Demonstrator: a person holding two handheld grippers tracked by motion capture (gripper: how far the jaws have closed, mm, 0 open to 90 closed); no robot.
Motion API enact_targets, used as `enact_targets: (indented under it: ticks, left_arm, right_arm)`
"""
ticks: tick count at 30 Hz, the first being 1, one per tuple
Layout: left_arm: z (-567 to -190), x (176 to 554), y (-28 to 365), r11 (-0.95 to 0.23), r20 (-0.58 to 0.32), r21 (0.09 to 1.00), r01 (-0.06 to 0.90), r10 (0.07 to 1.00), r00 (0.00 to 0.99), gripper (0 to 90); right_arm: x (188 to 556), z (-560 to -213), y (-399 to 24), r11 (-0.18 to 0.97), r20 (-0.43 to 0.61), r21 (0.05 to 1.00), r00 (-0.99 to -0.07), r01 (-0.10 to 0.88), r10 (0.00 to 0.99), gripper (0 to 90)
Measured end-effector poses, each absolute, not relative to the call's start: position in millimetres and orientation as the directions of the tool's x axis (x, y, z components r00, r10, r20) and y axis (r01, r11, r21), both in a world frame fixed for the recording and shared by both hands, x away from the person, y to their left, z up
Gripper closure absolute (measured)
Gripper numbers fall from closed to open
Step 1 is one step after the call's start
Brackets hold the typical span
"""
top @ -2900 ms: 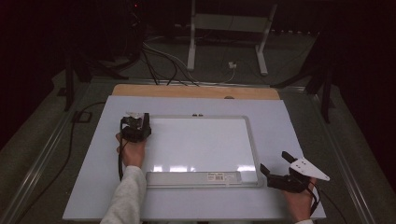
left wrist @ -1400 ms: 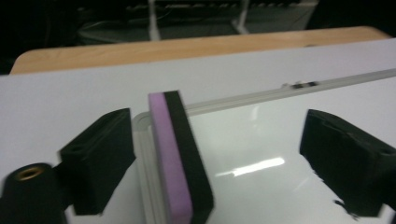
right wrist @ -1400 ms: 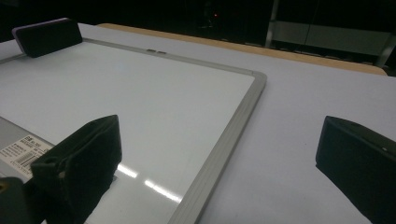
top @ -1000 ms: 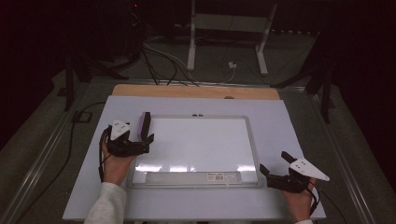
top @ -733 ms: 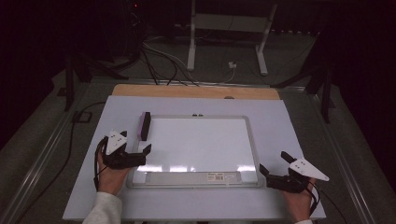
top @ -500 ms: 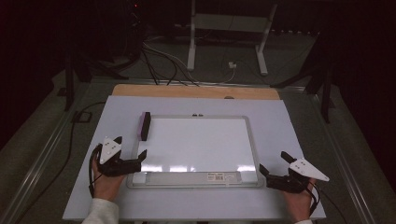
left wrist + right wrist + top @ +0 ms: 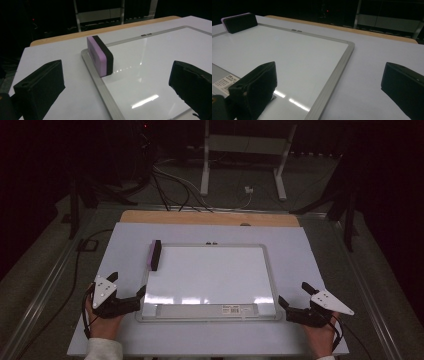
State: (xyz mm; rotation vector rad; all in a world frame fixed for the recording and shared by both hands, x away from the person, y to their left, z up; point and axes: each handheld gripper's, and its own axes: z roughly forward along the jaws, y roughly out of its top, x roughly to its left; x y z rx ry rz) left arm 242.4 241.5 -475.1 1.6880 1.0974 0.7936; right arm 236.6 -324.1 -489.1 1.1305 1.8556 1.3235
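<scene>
High view: both grippers (image 7: 126, 288) (image 7: 292, 300) open; eraser (image 7: 155, 255) on whiteboard (image 7: 210, 272) edge.

Two black hand-held grippers, the left gripper (image 7: 126, 290) and the right gripper (image 7: 292, 296), each topped by a pale grey three-cornered plate dotted with small dark screws or holes (too small to tell which). Blocky matt-black jaws with squared, slightly scuffed faces; thin black cable looping from each grip. White sleeve cuff (image 7: 102, 349) at the left wrist.
</scene>
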Motion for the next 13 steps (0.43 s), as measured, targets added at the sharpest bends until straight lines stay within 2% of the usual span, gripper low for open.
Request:
enact_targets:
  ticks: [13]
  left_arm:
    - [-482.7,233.4,252.6,-0.141,0.010,0.932,0.334,0.931,0.364,0.8]
  right_arm:
    - [238.1,-490.6,-321.1,0.156,0.006,0.939,-0.467,0.308,0.884,0.7]
